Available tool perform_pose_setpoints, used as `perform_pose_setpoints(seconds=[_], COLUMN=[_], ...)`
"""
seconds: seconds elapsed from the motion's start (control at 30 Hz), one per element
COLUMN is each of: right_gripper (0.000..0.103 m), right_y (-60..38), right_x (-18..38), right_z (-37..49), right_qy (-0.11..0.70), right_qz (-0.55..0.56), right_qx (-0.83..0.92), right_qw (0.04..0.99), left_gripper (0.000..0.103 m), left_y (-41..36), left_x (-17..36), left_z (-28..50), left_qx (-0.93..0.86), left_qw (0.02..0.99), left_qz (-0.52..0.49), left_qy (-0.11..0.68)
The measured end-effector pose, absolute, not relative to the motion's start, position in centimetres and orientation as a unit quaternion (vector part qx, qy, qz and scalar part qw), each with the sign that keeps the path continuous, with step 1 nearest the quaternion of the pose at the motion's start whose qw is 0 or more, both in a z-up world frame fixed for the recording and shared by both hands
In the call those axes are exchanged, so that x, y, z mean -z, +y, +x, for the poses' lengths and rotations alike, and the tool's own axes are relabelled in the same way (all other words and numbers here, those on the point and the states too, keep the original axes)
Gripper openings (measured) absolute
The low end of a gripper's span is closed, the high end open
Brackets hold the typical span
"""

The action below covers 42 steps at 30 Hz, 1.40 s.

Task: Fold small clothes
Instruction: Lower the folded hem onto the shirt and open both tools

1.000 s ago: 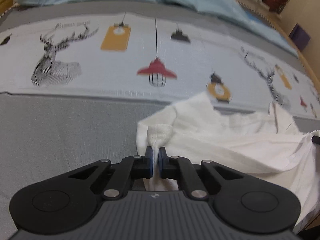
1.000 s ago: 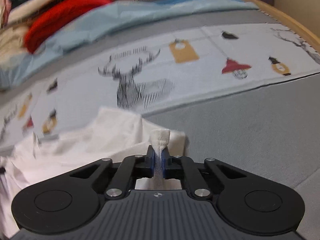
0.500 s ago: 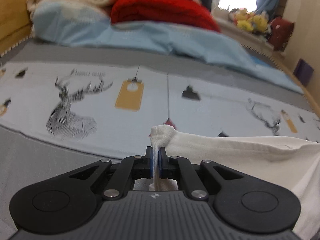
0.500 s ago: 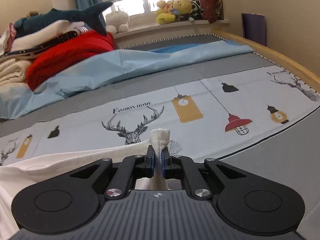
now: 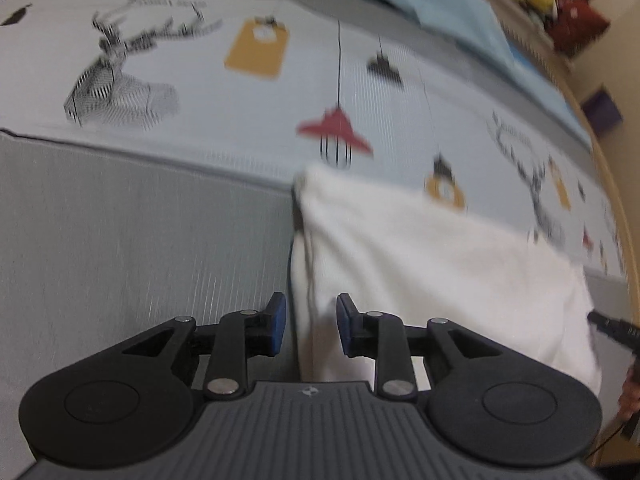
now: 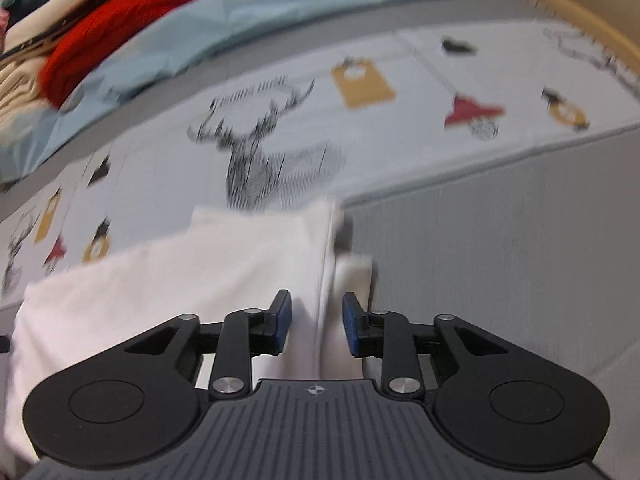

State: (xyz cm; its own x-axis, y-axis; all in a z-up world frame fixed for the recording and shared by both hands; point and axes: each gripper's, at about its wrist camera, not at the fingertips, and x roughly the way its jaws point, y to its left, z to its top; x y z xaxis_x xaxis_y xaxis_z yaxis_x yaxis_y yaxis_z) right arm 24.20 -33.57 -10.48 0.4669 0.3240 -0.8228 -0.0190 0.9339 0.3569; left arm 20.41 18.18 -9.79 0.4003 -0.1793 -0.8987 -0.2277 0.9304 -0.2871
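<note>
A white garment (image 5: pixel 420 264) lies spread flat on the bed, half on the grey sheet, half on the printed cover. My left gripper (image 5: pixel 311 328) is open, its blue pads either side of the garment's left edge, holding nothing. In the right wrist view the same garment (image 6: pixel 192 280) stretches left, and my right gripper (image 6: pixel 316 326) is open over its right edge, where a folded seam and a small flap (image 6: pixel 352 276) show. The right gripper's tip (image 5: pixel 612 326) shows at the far right of the left wrist view.
The printed bed cover (image 5: pixel 240 92) with deer and lamps runs across behind the garment. A light blue blanket (image 6: pixel 224 24) and a red and cream pile of clothes (image 6: pixel 100 12) lie at the back. The wooden bed frame (image 6: pixel 592 12) curves along the right.
Both grippers lifted the white garment by its corners, brought it down flat onto the bed, and have opened and let it go.
</note>
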Motion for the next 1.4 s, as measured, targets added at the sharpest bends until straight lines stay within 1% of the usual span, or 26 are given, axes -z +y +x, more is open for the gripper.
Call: perform_pose_setpoints(seconds=[0.2,0.27,0.4,0.63,0.67,0.7,0.73,0.77,0.8,0.83,0.9,1.03,1.1,1.17,1.2,1.27,1.33,1.4], right_gripper=[0.033,0.034,0.035,0.034,0.031,0.018,0.010,0.010,0.007,0.006,0.005,0.005,0.005,0.002,0.000,0.000,0.000,0.003], right_y=[-34.2,-34.4,-35.6,-34.4,-34.2,-33.9,-33.8,-33.8,-33.8,-34.0,-34.7,-37.3,-37.7,-37.3,-36.9,-37.2,-37.8,-38.1], right_x=[10.5,10.3,10.4,10.7,10.5,10.4,10.5,10.3,10.1,9.9,9.1,6.7,7.6,8.9,9.3,9.7,8.6,6.9], right_z=[20.1,18.6,16.3,14.4,14.4,14.4,14.7,14.7,14.7,14.6,14.6,14.2,14.1,13.9,13.9,14.2,14.6,14.9], right_qy=[0.549,0.551,0.568,0.579,0.577,0.576,0.575,0.573,0.570,0.568,0.557,0.524,0.548,0.579,0.590,0.603,0.579,0.538], right_qz=[0.145,0.126,0.127,0.041,0.031,0.025,0.022,0.019,0.016,0.015,0.019,0.080,0.062,0.029,0.003,-0.001,0.020,0.050], right_qx=[-0.168,-0.188,-0.221,-0.238,-0.242,-0.245,-0.246,-0.246,-0.248,-0.249,-0.248,-0.263,-0.250,-0.238,-0.226,-0.205,-0.193,-0.198], right_qw=[0.806,0.803,0.783,0.779,0.779,0.780,0.780,0.782,0.783,0.784,0.793,0.806,0.796,0.779,0.775,0.771,0.792,0.818], left_gripper=[0.030,0.030,0.030,0.030,0.030,0.030,0.029,0.025,0.014,0.009,0.005,0.004,0.004,0.004,0.004,0.005,0.007,0.008], left_y=[16.8,16.1,15.6,14.8,14.8,14.7,14.6,14.4,14.2,14.0,13.6,14.3,14.5,14.6,14.4,13.4,13.3,13.8], left_x=[10.5,10.2,9.9,10.1,10.2,10.3,10.3,10.4,10.4,10.3,9.5,6.5,7.0,8.7,9.2,9.2,8.7,7.6], left_z=[17.5,16.3,14.0,11.8,11.8,12.0,12.2,12.2,12.3,12.2,12.1,11.0,10.6,10.4,10.2,9.9,10.1,10.4], left_qx=[0.026,0.038,0.056,0.070,0.070,0.070,0.071,0.076,0.081,0.088,0.098,0.122,0.111,0.095,0.102,0.119,0.112,0.095], left_qw=[0.786,0.784,0.781,0.771,0.770,0.769,0.767,0.765,0.764,0.764,0.772,0.805,0.798,0.774,0.767,0.764,0.771,0.787], left_qz=[-0.159,-0.139,-0.124,-0.084,-0.080,-0.077,-0.074,-0.070,-0.065,-0.057,-0.046,-0.079,-0.059,-0.032,-0.021,0.007,0.007,-0.001], left_qy=[0.597,0.603,0.610,0.628,0.629,0.631,0.634,0.636,0.637,0.636,0.626,0.576,0.589,0.625,0.633,0.634,0.627,0.609])
